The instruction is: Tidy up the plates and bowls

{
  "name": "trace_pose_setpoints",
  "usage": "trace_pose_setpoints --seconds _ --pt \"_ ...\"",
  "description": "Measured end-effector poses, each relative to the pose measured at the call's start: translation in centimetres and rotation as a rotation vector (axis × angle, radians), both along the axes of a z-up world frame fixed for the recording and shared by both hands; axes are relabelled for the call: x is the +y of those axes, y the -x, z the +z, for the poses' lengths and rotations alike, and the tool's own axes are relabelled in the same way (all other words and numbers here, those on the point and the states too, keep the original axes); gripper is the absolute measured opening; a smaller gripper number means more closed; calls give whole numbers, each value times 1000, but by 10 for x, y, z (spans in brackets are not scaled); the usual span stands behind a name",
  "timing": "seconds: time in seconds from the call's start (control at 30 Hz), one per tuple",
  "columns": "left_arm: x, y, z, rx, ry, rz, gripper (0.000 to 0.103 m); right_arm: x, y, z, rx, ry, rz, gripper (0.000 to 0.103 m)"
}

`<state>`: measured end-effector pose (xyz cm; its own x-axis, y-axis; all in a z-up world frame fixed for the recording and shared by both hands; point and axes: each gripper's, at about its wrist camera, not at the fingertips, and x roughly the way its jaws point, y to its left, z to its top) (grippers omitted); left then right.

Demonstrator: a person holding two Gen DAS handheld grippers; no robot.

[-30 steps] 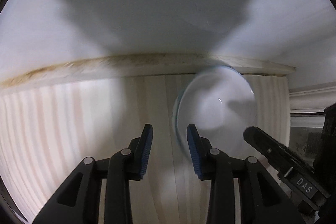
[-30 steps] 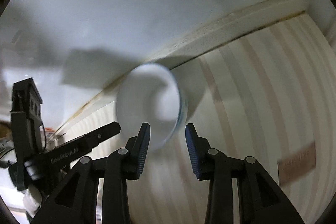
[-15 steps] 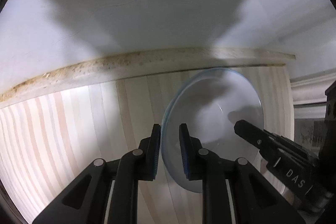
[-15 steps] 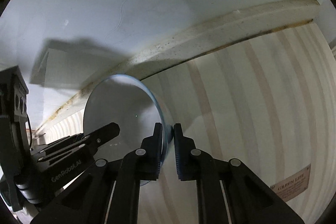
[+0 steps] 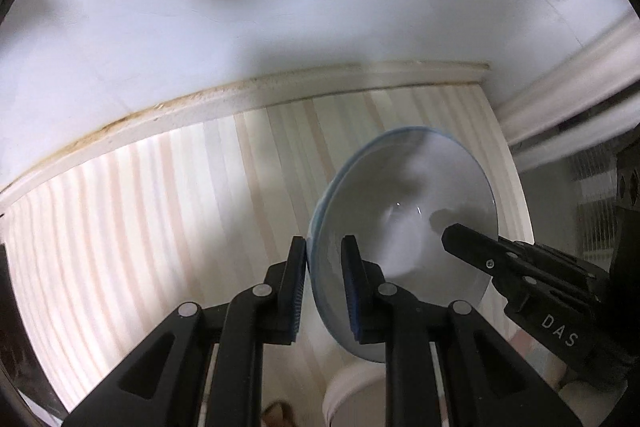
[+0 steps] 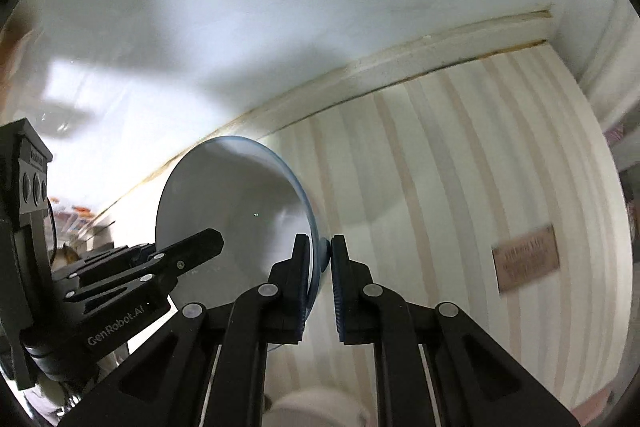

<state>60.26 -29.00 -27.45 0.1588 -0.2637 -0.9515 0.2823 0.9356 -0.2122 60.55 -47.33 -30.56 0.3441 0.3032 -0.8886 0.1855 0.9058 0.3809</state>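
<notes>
So both grippers have just clamped down on the same shallow white bowl with the pale blue rim, one on each side. The left gripper has its blue pads pinching the near-left rim, jaws nearly closed with only the bowl wall between them. The right gripper is doing the same on the opposite edge, jaws squeezed onto the rim. A second ago both sets of jaws were open around it and the bowl sat lower on the striped pale wooden tabletop; now it looks lifted clear of the table and tipped up a bit, hanging between the two. There's a blurry white round dish below it, maybe where it's headed. Looks to me like the pickup's done and the carry to the stack is next, though I can't tell the destination for sure
</notes>
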Motion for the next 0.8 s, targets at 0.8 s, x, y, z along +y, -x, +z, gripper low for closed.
trace_pose_setpoints --seconds 0.8 --pt "15 133 -42 144 -20 -102 16 18 190 -11 93 -23 -25 12"
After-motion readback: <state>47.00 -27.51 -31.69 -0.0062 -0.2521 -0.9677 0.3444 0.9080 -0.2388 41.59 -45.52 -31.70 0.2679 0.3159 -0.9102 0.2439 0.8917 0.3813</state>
